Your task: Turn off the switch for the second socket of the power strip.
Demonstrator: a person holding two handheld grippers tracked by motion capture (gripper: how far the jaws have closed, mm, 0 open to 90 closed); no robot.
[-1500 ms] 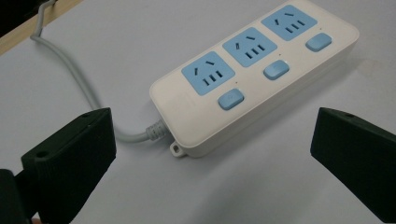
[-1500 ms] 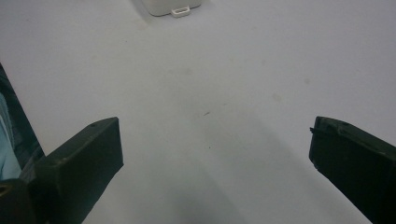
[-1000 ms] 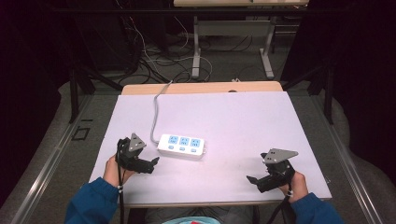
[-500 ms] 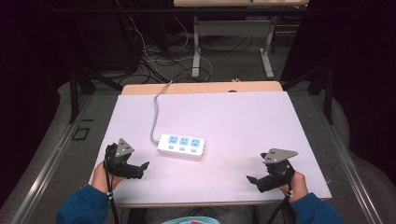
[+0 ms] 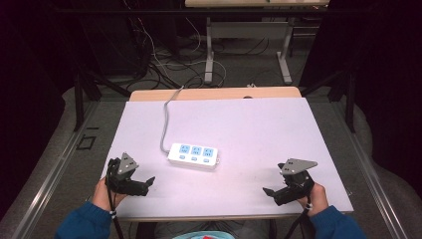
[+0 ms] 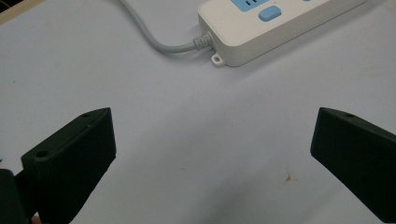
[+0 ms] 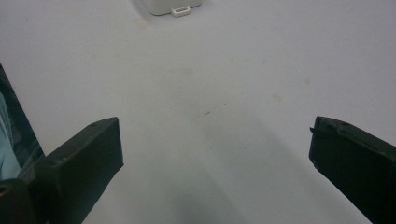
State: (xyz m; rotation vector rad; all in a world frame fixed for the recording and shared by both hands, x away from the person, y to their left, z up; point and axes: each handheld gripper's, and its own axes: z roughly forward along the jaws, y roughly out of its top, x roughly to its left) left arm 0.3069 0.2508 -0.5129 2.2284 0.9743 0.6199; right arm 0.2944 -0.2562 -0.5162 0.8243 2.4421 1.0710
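Dark floor strewn with cables lay beyond the white table (image 5: 259, 124), and on it the power strip (image 5: 194, 155) sat flat, its grey cord (image 5: 164, 124) running off toward the far edge. The left gripper (image 5: 147, 183) hovered near the strip's cord end, on the person's side of it, jaws wide apart and empty; the right gripper (image 5: 267, 191) waited well apart from the strip's other end, jaws likewise spread on nothing. By my judgement this was the approach step: next the left gripper needed to close in on the strip's cord end.
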